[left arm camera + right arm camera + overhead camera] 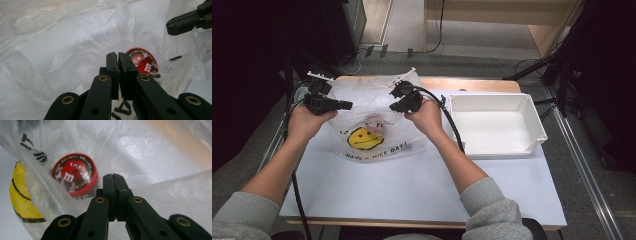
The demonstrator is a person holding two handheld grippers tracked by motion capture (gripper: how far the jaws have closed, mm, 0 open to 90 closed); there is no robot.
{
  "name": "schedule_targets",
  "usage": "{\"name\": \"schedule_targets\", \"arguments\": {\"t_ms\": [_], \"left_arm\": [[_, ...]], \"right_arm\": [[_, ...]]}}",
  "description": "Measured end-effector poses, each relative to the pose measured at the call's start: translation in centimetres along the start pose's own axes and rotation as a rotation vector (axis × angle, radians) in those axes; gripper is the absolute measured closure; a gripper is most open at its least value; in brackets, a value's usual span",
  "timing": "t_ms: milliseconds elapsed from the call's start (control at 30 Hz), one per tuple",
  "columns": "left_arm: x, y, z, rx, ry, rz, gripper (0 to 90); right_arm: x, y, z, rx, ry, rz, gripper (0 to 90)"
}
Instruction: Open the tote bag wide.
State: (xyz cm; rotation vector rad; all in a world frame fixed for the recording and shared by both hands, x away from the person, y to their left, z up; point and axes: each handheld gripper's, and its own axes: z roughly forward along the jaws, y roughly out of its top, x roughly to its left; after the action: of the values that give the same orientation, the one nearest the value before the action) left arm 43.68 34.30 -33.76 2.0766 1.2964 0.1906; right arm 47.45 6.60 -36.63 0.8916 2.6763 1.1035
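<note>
Both my grippers, left (117, 56) and right (115, 177), are pinched together on the bag's (377, 117) thin film at its mouth. Red candy tin (74, 175) sits inside the bag. Film's limp, slippery, tears easily; I'd grip bunched rim.

The setting is a lab or recording room, not a home. A white table (412, 185) stands on grey carpet (242, 170), with the grippers held over its far half. Beyond them, cables (377, 50) run loose across the floor. Black stands (562, 65) rise to the right of the right gripper, past a plain white bin (532, 112). A metal rail (587, 170) borders the floor on that side.
</note>
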Motion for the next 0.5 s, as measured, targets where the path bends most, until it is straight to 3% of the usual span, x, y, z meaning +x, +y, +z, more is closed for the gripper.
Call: {"name": "schedule_targets", "arguments": {"t_ms": [267,500], "left_arm": [[1.1,-1.6,0.7,0.048,0.026,-0.026,88.0],[1.7,-3.1,1.0,0.043,0.032,-0.027,88.0]], "right_arm": [[0.0,-1.6,0.2,0.035,0.009,0.016,90.0],[-0.1,-2.7,0.1,0.037,0.004,0.023,90.0]]}}
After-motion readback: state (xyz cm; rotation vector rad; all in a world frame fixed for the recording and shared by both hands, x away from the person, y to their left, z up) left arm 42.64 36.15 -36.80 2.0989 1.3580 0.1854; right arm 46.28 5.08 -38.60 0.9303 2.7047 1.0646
